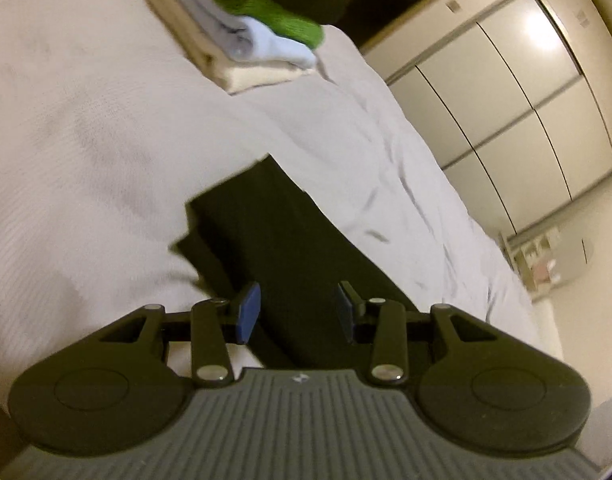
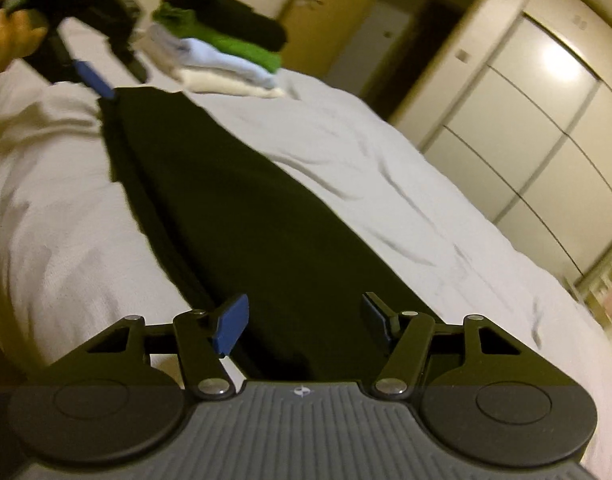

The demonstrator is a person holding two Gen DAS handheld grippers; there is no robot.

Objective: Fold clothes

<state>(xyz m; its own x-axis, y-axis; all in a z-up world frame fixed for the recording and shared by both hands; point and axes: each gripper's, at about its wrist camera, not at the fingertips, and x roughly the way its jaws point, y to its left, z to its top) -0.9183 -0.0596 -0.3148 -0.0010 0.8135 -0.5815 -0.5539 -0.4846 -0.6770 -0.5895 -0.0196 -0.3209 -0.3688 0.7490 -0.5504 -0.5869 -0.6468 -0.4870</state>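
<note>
Black cloth, a long dark garment folded into a narrow strip, lies flat along the pale grey ribbed bedspread and runs away from me toward the far end of the bed. My right gripper hangs over its near end with the blue-padded fingers spread wide apart, gripping nothing; the cloth shows dark in the gap between them. My left gripper is also released, its pads parted above the same garment, and from this wrist the strip's far edge ends in a squared corner against the bedspread.

In the right wrist view that left gripper appears at the strip's far corner, one blue pad close to the cloth edge, though I cannot tell whether it touches. A hand grips its handle at the upper left.

Beyond the strip's far end sits a stack of folded clothes: cream at the bottom, pale blue, green, then black on top. It is apart from the strip, with bare bedspread between them. The left wrist view shows the same stack near the bed's far side.

To the right of the garment the bedspread is open and lightly creased up to the mattress edge. Past that edge stand pale sliding wardrobe doors, and a wooden door stands behind the stack.
</note>
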